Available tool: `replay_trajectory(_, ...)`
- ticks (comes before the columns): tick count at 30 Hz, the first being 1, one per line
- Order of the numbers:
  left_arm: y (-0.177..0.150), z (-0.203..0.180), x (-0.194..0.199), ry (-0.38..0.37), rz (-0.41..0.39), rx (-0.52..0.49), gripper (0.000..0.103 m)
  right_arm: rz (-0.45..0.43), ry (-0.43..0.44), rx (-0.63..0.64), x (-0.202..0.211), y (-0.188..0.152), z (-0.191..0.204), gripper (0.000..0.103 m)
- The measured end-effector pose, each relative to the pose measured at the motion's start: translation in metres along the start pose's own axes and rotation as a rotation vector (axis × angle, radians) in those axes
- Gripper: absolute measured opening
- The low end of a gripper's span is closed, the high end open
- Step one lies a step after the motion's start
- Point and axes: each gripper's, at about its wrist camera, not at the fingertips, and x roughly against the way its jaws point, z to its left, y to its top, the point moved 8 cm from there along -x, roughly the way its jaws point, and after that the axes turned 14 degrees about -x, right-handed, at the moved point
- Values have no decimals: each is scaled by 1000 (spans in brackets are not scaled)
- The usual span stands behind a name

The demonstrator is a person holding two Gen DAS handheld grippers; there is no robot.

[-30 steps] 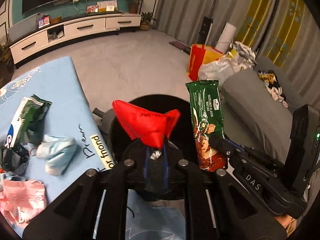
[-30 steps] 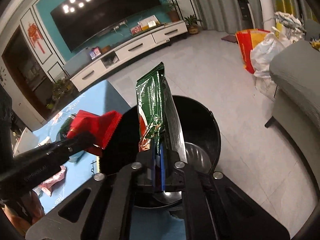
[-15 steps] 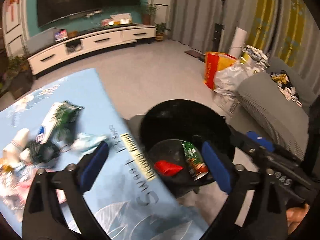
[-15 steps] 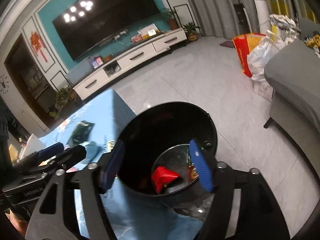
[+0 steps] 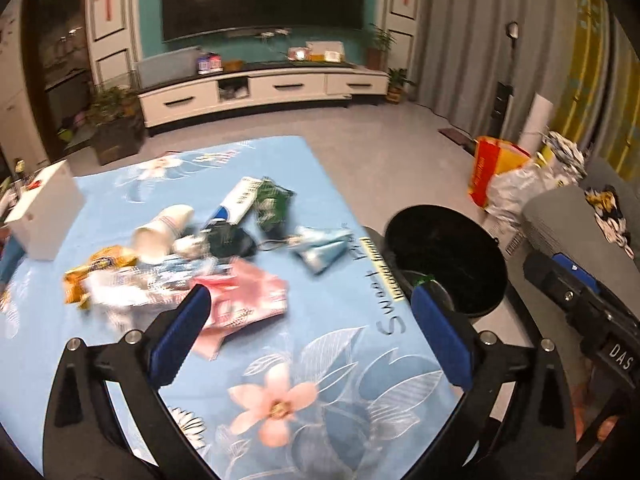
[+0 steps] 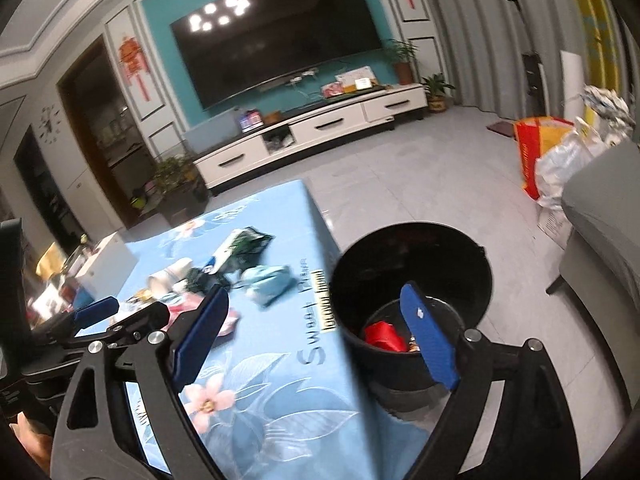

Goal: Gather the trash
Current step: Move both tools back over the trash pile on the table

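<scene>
A black trash bin (image 5: 448, 256) (image 6: 412, 272) stands on the floor at the table's right edge. A red wrapper (image 6: 382, 336) lies at its bottom. Trash lies in a heap on the blue flowered tablecloth (image 5: 320, 360): a pink wrapper (image 5: 244, 300), a light blue packet (image 5: 320, 248), a white paper cup (image 5: 160, 232), a green packet (image 5: 272, 204), a yellow wrapper (image 5: 96, 268). My left gripper (image 5: 308, 336) is open and empty above the table. My right gripper (image 6: 316, 332) is open and empty over the table edge beside the bin.
A white box (image 5: 44, 216) stands at the table's left. A grey sofa (image 5: 580, 232) is to the right of the bin. Bags (image 5: 516, 176) sit on the floor behind it. A TV cabinet (image 5: 260, 92) lines the far wall.
Both grippers opened and dropped the red wrapper and the green packet into the bin. Both then swung left, toward the table.
</scene>
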Motion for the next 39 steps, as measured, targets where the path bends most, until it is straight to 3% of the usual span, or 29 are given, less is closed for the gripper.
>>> replay_trajectory(4,-17,30,21,65,-19,32,100,21,30,54,2,-11,29,88)
replay_trajectory(11,-61,85,40,116,8,153,100,88,68,138,-6,-43,77,88)
replay_trajectory(22,-100,127,43,128,39,261,100,155,71,225,-21,-78,118,88)
replay_trajectory(31,-143,161,20,29,51,413,100,245,50,254,-60,-109,121,88)
replay_trajectory(36,-163,170,-1,-44,60,436,100,289,68,260,-81,-122,118,88)
replay_trajectory(39,-177,167,-19,-174,91,484,100,318,104,249,-91,-127,120,88)
